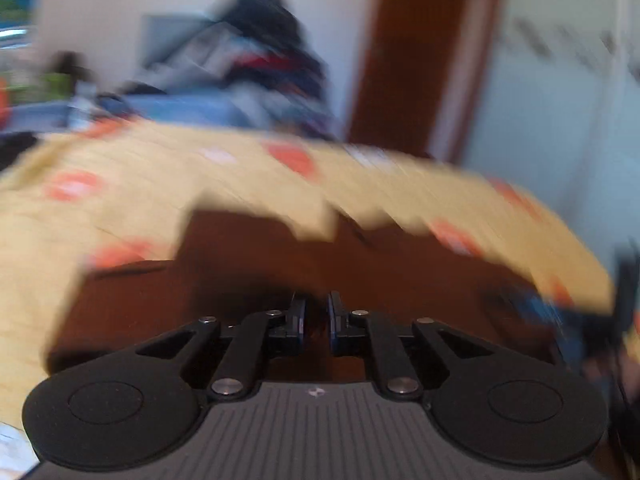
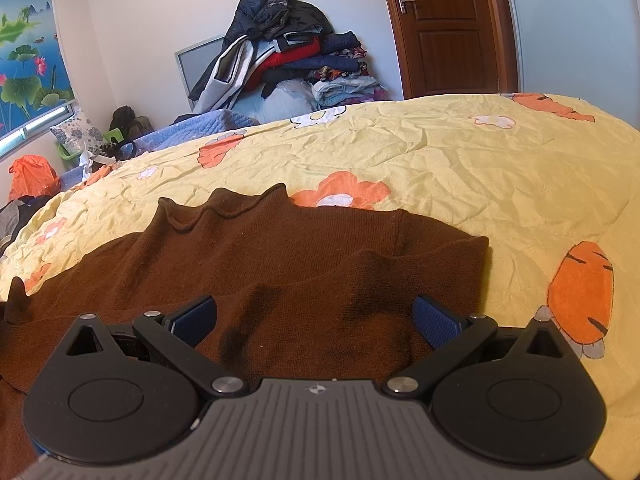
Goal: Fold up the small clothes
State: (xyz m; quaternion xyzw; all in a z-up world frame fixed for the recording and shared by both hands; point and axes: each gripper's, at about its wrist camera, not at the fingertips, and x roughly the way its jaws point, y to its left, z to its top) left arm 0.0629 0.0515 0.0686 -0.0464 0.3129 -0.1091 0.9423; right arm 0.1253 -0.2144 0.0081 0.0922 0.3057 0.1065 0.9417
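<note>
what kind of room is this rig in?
Most likely a home bedroom. A brown sweater lies on a bed with a yellow cartoon-print bedspread; clothes pile is heaped against the wall beside a wooden door.

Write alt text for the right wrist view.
A brown knit sweater lies spread on a yellow floral bedspread, with the right tongs open just above its lower part. Behind the bed, a pile of clothes leans against a white wall beside a wooden door.
</note>
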